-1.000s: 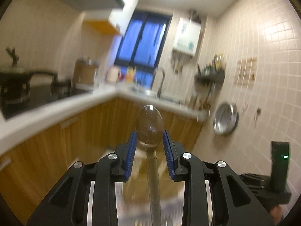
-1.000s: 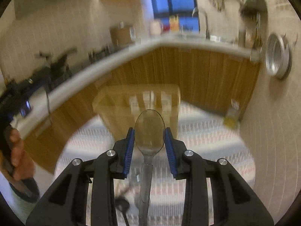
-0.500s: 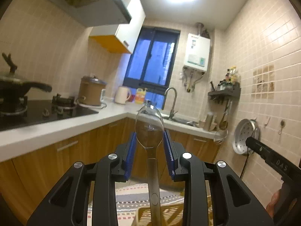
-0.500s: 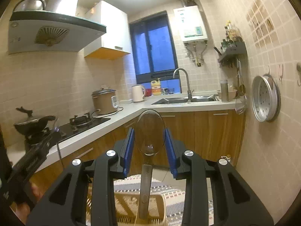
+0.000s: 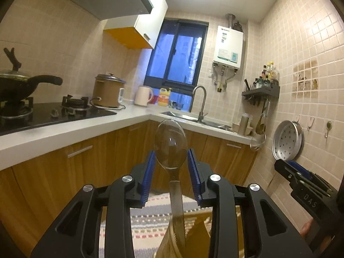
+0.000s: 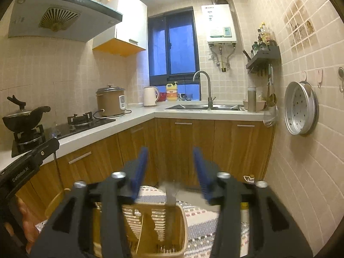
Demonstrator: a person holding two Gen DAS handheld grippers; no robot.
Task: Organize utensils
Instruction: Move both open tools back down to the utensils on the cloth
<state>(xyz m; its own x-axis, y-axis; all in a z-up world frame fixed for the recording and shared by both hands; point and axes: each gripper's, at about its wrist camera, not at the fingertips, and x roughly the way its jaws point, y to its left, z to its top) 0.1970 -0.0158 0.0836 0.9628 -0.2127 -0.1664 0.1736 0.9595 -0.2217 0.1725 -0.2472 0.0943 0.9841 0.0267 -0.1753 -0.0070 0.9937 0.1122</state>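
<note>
My left gripper [image 5: 171, 161] is shut on a clear plastic spoon [image 5: 171, 144], bowl up between the blue pads, handle running down toward a yellow slatted utensil basket [image 5: 200, 234] below. My right gripper [image 6: 169, 163] is open, its blue fingers spread wide. A blurred clear spoon [image 6: 171, 212] is dropping handle-up between them into the yellow basket [image 6: 182, 232] underneath. The left gripper's body shows at the left edge of the right wrist view [image 6: 28, 167], and the right gripper's body at the right edge of the left wrist view [image 5: 305, 191].
Wooden cabinets [image 6: 185, 148] under a white L-shaped counter [image 6: 137, 116] lie ahead, with a stove and pan [image 6: 23, 118], rice cooker [image 6: 110, 101], kettle, and sink with tap [image 6: 204, 90]. A steamer tray [image 6: 301, 107] hangs on the right wall. A striped rug [image 6: 202, 219] covers the floor.
Both grippers tilted up from the floor to face the kitchen. The right gripper opened and let go of its clear spoon, which now drops into the basket. The left still grips its spoon.
</note>
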